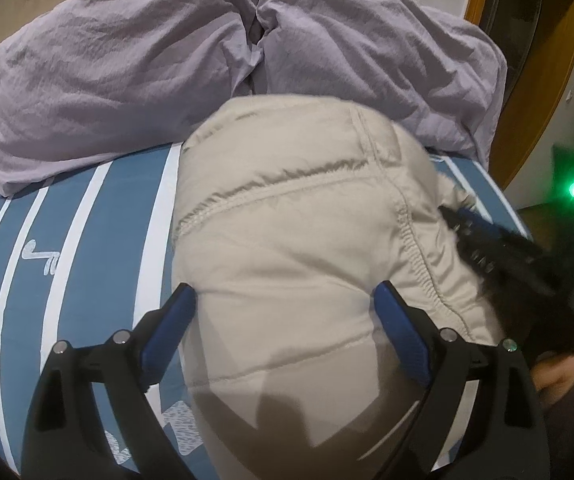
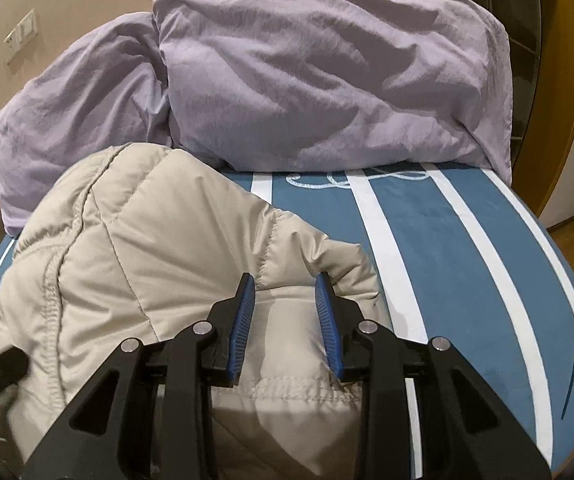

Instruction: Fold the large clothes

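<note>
Two views, one garment. Left wrist view first: a beige quilted jacket lay in a puffed heap on the blue striped bedcover, its far edge touching the lilac duvet bunched at the far side of the bed. The left gripper hovered over the near part of the jacket with its jaws spread wide and nothing between them; whether the tips touched the cloth I could not tell. A dark furry trim (probably a hood edging) showed at the jacket's right, blurred.

Right wrist view: the same jacket filled the near left, with a rounded lobe reaching right onto the bedcover; whether it was a sleeve or a folded corner I could not tell. The right gripper stood over that lobe, jaws partly open, narrower than the left's. Fabric lay between the blue pads, but they did not look pressed against it, so I judged no hold yet. The duvet was piled beyond, just beside the jacket's far edge.

Handling, as judgement: padded fill, so light for its bulk, soft, springy and likely to puff back out of a crease. The shell looked smooth and may slip in a shallow pinch. Better holds would be the stitched seams or a hem, where layers are flat and firm. Pinching a puffed panel would gather loose shell only. Nothing fragile, though the trim could snag.
</note>
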Action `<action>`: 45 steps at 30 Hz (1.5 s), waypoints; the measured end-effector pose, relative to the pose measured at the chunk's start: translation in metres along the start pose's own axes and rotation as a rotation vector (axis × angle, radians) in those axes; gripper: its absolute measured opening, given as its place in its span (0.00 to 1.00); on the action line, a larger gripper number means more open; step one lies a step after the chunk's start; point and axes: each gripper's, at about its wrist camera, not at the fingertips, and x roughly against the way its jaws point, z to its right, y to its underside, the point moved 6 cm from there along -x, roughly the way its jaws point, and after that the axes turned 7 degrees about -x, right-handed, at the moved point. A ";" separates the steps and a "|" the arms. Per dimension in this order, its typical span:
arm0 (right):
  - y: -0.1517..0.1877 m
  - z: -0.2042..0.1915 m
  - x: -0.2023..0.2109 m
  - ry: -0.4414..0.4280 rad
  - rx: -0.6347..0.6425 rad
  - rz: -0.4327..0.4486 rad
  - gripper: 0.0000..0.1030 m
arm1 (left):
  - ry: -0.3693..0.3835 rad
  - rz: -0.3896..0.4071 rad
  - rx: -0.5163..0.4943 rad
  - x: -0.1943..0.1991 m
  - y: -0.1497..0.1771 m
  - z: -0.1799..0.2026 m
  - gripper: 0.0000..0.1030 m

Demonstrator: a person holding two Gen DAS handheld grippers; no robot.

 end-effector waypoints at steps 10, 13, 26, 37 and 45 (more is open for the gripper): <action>0.004 0.003 -0.006 -0.015 -0.018 0.002 0.33 | -0.029 0.118 -0.006 0.010 -0.053 0.003 0.88; 0.005 0.004 -0.007 -0.018 -0.019 0.003 0.34 | -0.053 0.139 -0.017 0.003 -0.068 0.006 0.88; 0.008 0.004 -0.006 -0.029 -0.038 0.047 0.34 | -0.125 0.101 -0.041 -0.046 -0.068 0.000 0.92; 0.010 0.004 -0.003 -0.027 -0.052 0.090 0.35 | -0.133 0.144 -0.023 -0.061 -0.054 -0.008 0.98; -0.012 -0.002 0.007 -0.078 -0.087 0.038 0.72 | -0.149 0.141 -0.020 -0.070 -0.049 -0.015 0.98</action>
